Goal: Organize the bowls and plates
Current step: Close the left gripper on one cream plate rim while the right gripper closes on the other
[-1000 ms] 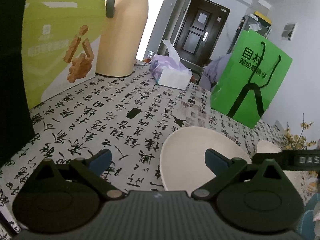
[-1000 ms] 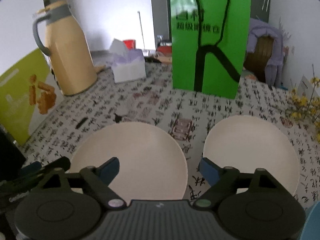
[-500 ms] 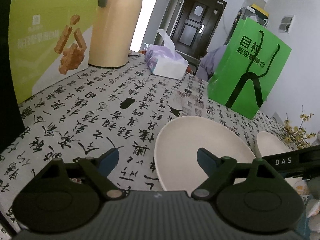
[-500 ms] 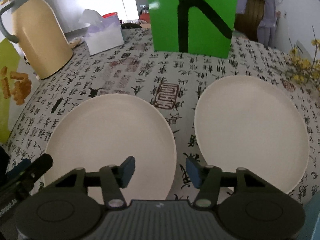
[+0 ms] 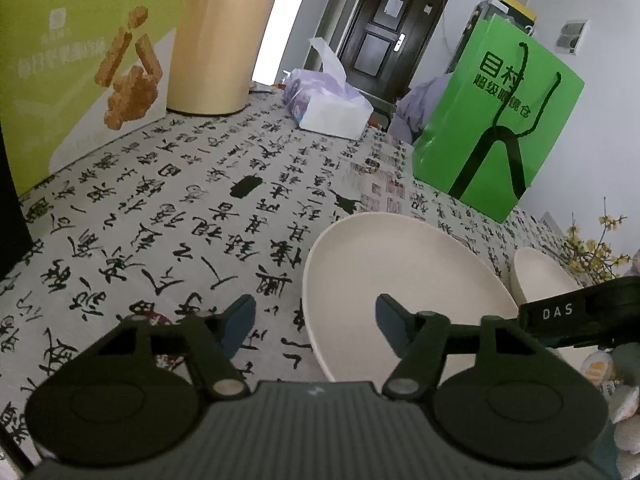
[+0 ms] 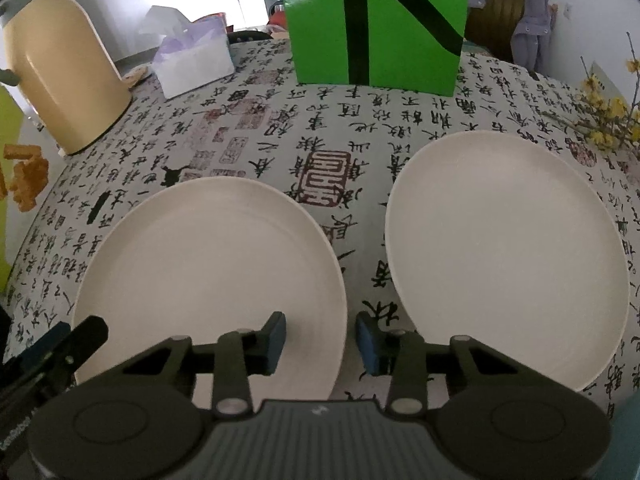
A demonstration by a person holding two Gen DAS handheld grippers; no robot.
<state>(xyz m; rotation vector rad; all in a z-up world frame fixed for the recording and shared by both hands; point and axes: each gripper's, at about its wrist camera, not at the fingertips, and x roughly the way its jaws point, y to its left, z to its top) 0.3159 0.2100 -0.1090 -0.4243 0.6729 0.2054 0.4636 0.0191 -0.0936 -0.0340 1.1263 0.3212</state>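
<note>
From my right wrist view I get both cream plates whole: the left plate (image 6: pixel 208 276) and the right plate (image 6: pixel 508 252) lie flat side by side on the worktop (image 6: pixel 320 120), apart, with a strip of calligraphy cloth between them. My left wrist view shows the left plate (image 5: pixel 404 280) only from its outer side, and just a sliver of the right plate (image 5: pixel 540 280) behind the other tool. Only that view shows the dark door (image 5: pixel 380 40).

Both plates are bare. They are round, so I read no long axis; each faces up. The tissue box (image 6: pixel 192 56) has a tissue sticking out of its top. The green bag (image 6: pixel 376 20) stands upright behind the plates, the yellow jug (image 6: pixel 64 72) to the far left.

My right hand-held gripper (image 6: pixel 320 336) straddles the left plate's near right rim; its jaws have just been closing, pads not yet touching. My left hand-held gripper (image 5: pixel 316 324) straddles that plate's left rim, jaws also just closing, still apart.
</note>
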